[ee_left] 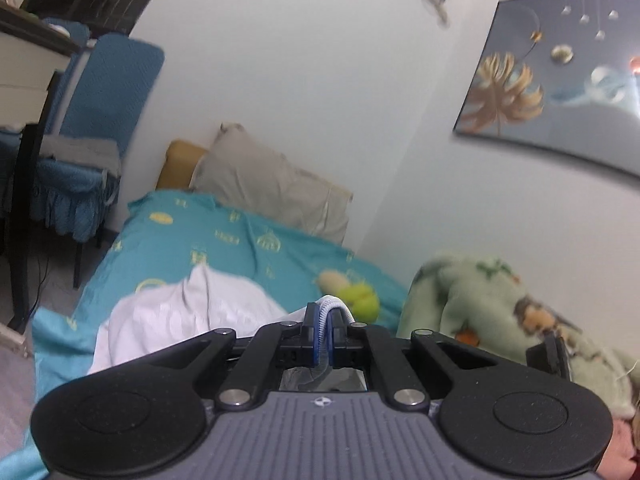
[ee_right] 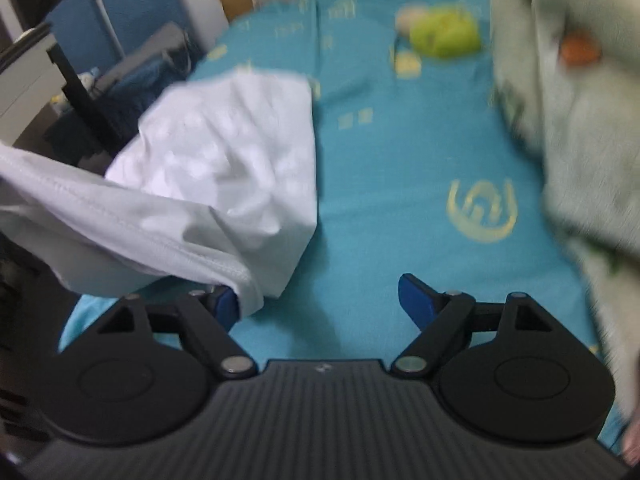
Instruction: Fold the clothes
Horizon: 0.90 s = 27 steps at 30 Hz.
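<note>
A white garment (ee_right: pixel 224 168) lies crumpled on the teal bedsheet (ee_right: pixel 400 168), with one hemmed part lifted off toward the left edge of the right wrist view. My left gripper (ee_left: pixel 327 322) is shut on a ribbed white edge of the white garment (ee_left: pixel 188 320), which loops up between its blue pads. My right gripper (ee_right: pixel 320 304) stands open over the sheet. The garment's corner drapes against its left fingertip (ee_right: pixel 226 306) and nothing is pinched between the pads.
A fluffy green blanket (ee_right: pixel 568 120) is heaped on the right of the bed. A yellow-green soft toy (ee_right: pixel 440 34) lies near the far end, before a beige pillow (ee_left: pixel 272 188). Blue chairs (ee_left: pixel 100 120) and a desk stand left of the bed.
</note>
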Each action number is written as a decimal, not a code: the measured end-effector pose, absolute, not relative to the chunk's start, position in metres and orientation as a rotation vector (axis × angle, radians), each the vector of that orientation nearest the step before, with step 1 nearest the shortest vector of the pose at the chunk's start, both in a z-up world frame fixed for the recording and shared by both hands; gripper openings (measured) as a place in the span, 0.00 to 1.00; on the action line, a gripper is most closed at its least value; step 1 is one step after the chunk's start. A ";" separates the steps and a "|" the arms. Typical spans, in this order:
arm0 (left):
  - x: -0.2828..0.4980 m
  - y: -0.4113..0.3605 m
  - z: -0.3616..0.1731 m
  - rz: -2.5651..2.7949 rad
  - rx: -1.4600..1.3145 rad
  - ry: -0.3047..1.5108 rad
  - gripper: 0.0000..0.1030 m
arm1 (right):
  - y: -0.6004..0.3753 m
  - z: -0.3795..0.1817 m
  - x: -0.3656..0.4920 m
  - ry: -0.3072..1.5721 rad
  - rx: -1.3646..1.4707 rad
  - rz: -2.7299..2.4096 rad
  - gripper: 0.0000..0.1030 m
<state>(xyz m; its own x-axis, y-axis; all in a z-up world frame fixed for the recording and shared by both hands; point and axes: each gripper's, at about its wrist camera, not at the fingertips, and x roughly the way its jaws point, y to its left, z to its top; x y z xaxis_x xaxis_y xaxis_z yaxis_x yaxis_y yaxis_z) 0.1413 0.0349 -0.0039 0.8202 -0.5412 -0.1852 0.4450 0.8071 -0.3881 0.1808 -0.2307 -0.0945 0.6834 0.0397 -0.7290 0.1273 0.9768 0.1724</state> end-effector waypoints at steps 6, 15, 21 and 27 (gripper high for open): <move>0.108 0.040 0.032 -0.645 -0.359 0.123 0.04 | -0.229 -0.033 0.131 0.312 0.100 -0.251 0.80; 0.077 0.045 0.048 -0.678 -0.383 0.054 0.04 | -0.227 -0.011 0.108 0.122 0.056 -0.248 0.82; 0.125 0.033 0.008 -0.592 -0.372 0.287 0.04 | -0.262 -0.060 0.163 0.581 0.298 -0.140 0.82; 0.157 0.031 -0.026 -0.553 -0.365 0.435 0.04 | -0.260 -0.108 0.184 0.856 0.409 -0.078 0.82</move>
<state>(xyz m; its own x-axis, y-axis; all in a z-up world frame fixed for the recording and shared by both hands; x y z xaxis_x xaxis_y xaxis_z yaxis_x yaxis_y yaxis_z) 0.1573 0.0307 -0.0261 0.7650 -0.5724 -0.2952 0.4216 0.7916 -0.4422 0.1839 -0.2599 -0.1075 0.6578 0.0954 -0.7471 0.2293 0.9195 0.3193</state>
